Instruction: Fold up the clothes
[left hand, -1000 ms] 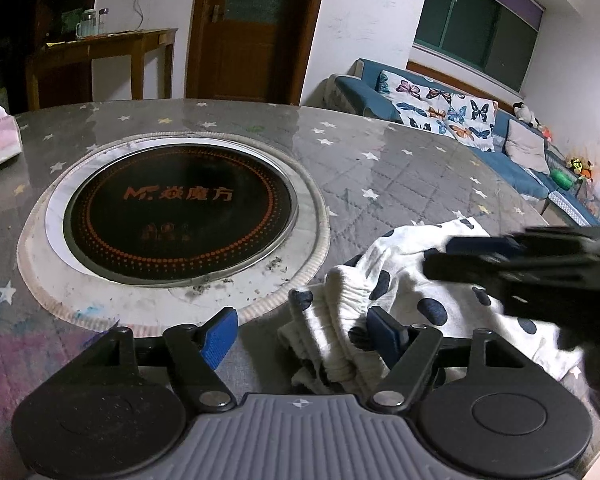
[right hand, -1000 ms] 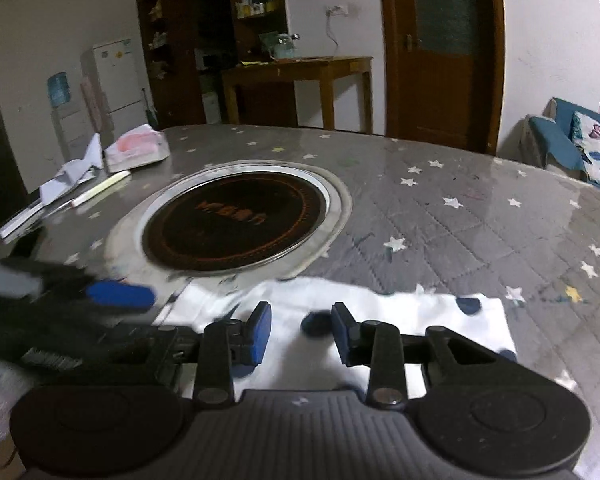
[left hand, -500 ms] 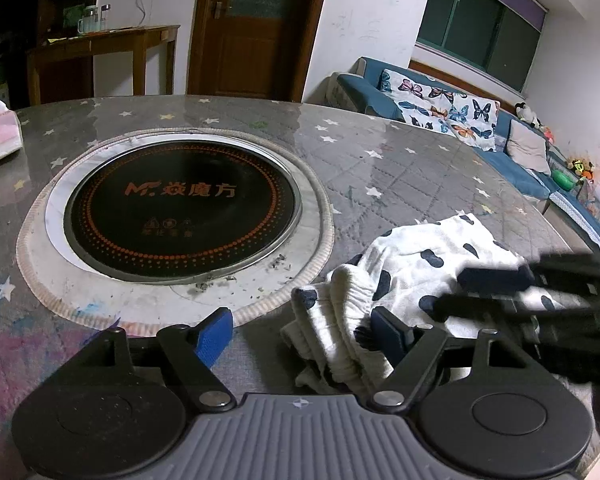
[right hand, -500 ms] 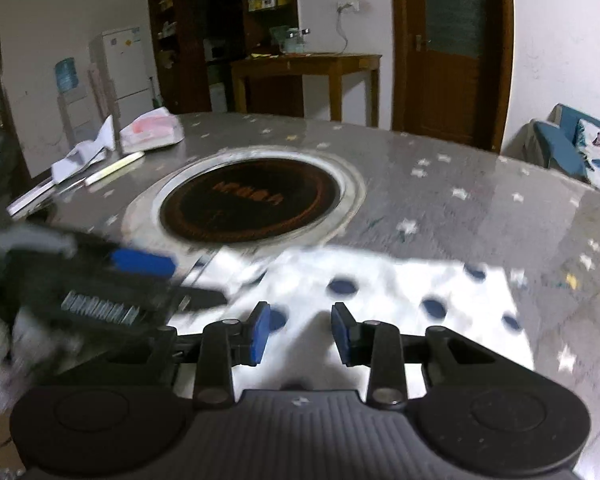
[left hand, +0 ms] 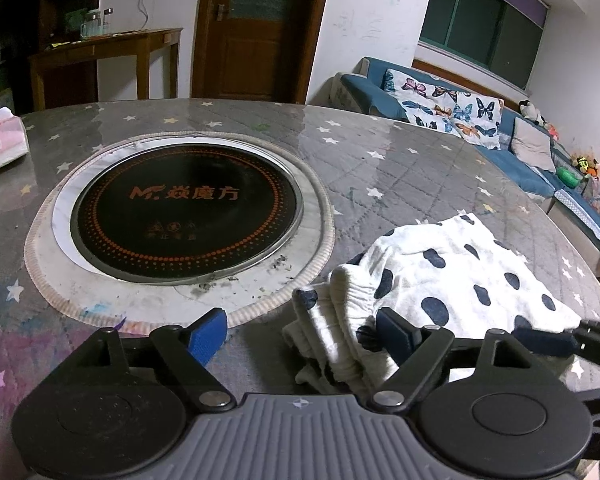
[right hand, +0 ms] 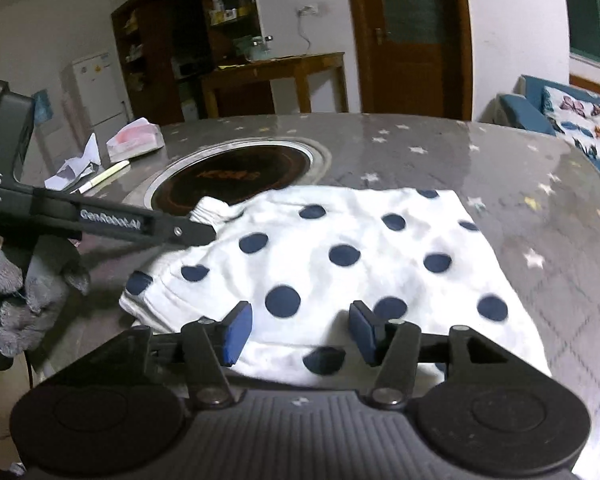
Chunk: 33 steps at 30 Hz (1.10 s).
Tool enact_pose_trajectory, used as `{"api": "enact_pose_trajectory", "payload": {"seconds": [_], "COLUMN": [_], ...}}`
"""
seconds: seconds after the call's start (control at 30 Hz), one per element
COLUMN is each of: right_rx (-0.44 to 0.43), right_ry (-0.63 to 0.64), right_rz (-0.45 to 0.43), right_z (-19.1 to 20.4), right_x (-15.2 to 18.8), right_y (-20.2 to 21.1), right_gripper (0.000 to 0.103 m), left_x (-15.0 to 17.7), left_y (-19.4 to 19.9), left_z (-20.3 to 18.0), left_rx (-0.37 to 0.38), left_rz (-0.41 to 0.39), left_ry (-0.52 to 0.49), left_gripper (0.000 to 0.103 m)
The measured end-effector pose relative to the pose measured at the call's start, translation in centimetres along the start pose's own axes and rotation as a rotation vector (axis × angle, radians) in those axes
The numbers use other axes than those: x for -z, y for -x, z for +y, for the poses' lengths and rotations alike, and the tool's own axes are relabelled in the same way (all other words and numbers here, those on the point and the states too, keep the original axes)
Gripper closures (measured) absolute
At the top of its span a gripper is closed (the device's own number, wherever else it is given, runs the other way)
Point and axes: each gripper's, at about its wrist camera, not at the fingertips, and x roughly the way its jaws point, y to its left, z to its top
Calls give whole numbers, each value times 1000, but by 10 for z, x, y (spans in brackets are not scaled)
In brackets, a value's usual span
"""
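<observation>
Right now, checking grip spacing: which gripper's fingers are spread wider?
The left gripper: its fingers stand far apart beside the polka-dot garment, while the right gripper shows a narrower gap.

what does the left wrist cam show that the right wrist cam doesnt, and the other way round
Only the left wrist view shows the window and the toys along the sofa.

Only the right wrist view shows the fridge, the crumpled paper, the pen and the gloved hand holding the left gripper.

Both show the polka-dot garment on the star-print table, the round cooktop, the tissue pack and the wooden door.
</observation>
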Motion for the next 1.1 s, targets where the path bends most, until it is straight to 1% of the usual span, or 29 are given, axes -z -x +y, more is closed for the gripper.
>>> {"api": "enact_pose_trajectory", "payload": {"seconds": [0.07,0.13,0.23,0.37,0.5,0.53,0.6,0.67,0.77,0.8,0.9,0.97,1.1], "right_rx": [6,12,46,78,80,87,113,132,114,114,108,113,120], "right_ry": [-25,-50,-89,-136,-132,-133,-154,-185,-216,-209,-193,-181,-174], "right_rz": [-9,-18,-32,2,-35,-48,-57,-44,-27,-29,-43,-53,-52], "right_z": [-4,-9,-20,-35,-39,-41,-48,-57,-64,-63,-59,-57,-52], "right_x": [4,8,12,23,21,19,19,21,27,27,24,22,21], "right_y": [5,9,15,12,25,28,29,26,22,23,27,29,29], "right_gripper": [47,43,42,42,40,36,32,32,32,31,20,18,10], "left_x": [1,1,4,10,15,15,15,16,17,17,16,16,16], "left_y": [5,12,16,14,10,10,8,7,4,4,5,7,9], "left_z": [-2,-5,-10,-15,-13,-12,-12,-11,-11,-11,-12,-12,-13], "left_rx": [3,11,18,20,10,9,5,4,2,3,9,10,11], "left_rz": [-10,-25,-33,-17,3,5,6,8,19,19,13,9,4], "left_ry": [-5,-12,-30,-41,-39,-37,-35,-39,-41,-41,-39,-40,-43], "left_gripper": [11,11,10,9,9,8,8,8,8,8,7,4,1]}}
